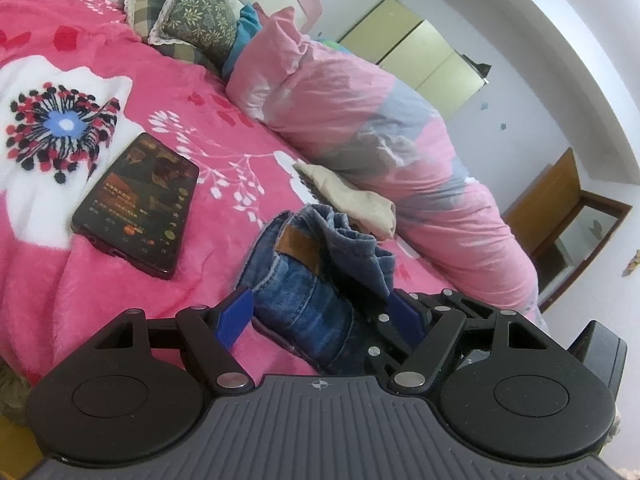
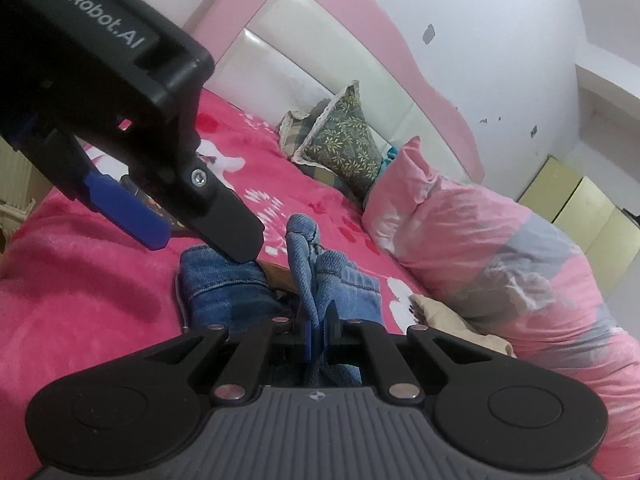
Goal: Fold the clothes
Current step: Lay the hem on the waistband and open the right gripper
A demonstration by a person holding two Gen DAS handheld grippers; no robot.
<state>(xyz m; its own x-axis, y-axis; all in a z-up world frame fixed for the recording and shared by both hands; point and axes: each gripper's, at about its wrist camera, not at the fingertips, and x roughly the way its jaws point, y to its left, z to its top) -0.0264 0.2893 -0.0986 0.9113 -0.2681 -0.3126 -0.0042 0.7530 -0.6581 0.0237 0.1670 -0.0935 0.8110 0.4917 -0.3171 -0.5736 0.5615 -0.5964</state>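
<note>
Currently: mid-fold of the jeans (image 1: pixel 304 288), bunched on the bed's pink blanket (image 1: pixel 132 280)
Right gripper (image 2: pixel 320 330): pinching a denim fold
Left gripper (image 1: pixel 326 314): spread wide astride the bundle, not pressing
Next, likely: draw the pinched layer over, flatten
Room: phone (image 1: pixel 138 204), pillows, rolled quilt alongside

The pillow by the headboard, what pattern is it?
Dark green pillow with small yellow leaves; right wrist view.
</note>
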